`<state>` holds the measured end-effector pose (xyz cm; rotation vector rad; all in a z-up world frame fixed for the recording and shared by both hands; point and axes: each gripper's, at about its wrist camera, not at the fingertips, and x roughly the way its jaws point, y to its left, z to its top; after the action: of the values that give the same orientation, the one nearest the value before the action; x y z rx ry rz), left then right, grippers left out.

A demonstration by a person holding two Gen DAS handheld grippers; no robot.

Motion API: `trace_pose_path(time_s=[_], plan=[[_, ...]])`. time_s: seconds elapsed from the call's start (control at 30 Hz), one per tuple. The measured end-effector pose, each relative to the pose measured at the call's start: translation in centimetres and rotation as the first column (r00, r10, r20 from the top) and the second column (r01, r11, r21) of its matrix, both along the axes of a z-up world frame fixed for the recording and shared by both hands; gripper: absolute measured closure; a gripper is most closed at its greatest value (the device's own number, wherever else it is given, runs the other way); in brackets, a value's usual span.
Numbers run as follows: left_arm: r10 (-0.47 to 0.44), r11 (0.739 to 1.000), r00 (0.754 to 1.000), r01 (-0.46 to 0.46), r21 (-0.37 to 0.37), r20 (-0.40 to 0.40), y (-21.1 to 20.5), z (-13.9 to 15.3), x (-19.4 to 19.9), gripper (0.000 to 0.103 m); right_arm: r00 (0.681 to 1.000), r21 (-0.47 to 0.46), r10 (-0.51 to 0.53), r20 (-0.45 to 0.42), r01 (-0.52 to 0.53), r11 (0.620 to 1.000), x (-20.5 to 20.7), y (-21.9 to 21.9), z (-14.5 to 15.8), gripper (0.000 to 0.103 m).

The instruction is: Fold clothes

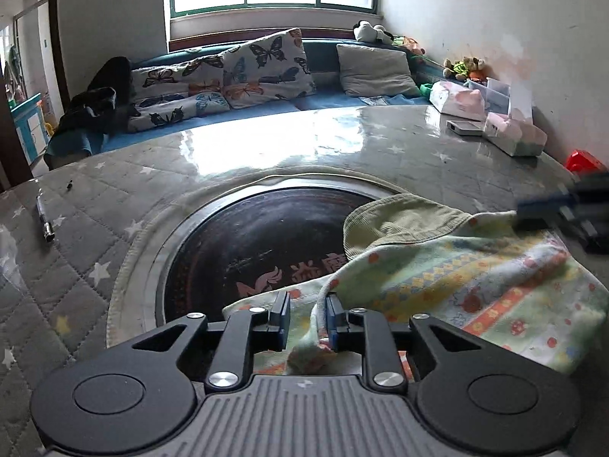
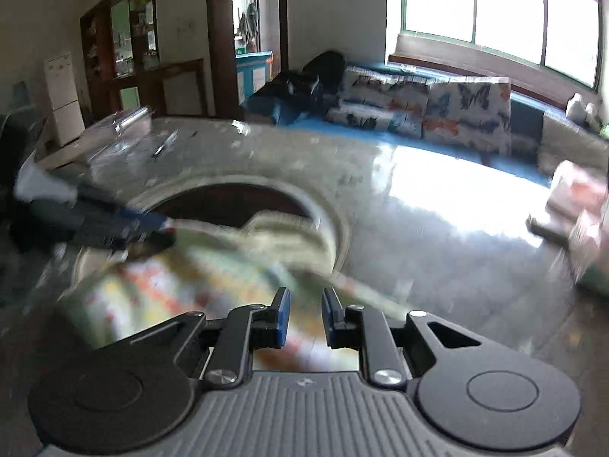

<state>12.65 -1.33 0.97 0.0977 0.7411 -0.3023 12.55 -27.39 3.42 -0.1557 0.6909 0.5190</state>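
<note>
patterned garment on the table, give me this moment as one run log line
task: fold clothes | patterned garment: partly folded on table | left gripper: open, cloth between fingers | right gripper: open over cloth, view blurred

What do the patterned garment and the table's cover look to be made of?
Patterned garment: soft, fuzzy cloth, probably cotton knit or flannel, with a ribbed, corduroy-like olive part; it drapes and wrinkles. Table's cover: grey quilted, star-printed fabric, seemingly under a clear glossy plastic sheet, judging by the window glare.

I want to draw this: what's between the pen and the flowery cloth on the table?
A dark round plate sunk in the table, seen in the left wrist view.
</note>
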Motion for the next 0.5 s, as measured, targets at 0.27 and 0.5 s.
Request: trace_pose_path(time_s=[0.27, 0.5], plan=[[0.066, 0.998, 0.998, -0.066, 0.001, -0.008, 1.2, 0.6, 0.8, 0.062, 0.984, 0.041, -0.174, -0.044, 0.176, 0.984, 0.7, -4.2, -1.8, 0.079], [0.149, 0.989, 0.989, -0.149, -0.026, -0.005, 2.6, 1.6, 1.1, 0.066, 0.992, 0.105, -0.123, -0.02, 0.125, 0.987, 0.9, -2.4, -0.1, 0.079]])
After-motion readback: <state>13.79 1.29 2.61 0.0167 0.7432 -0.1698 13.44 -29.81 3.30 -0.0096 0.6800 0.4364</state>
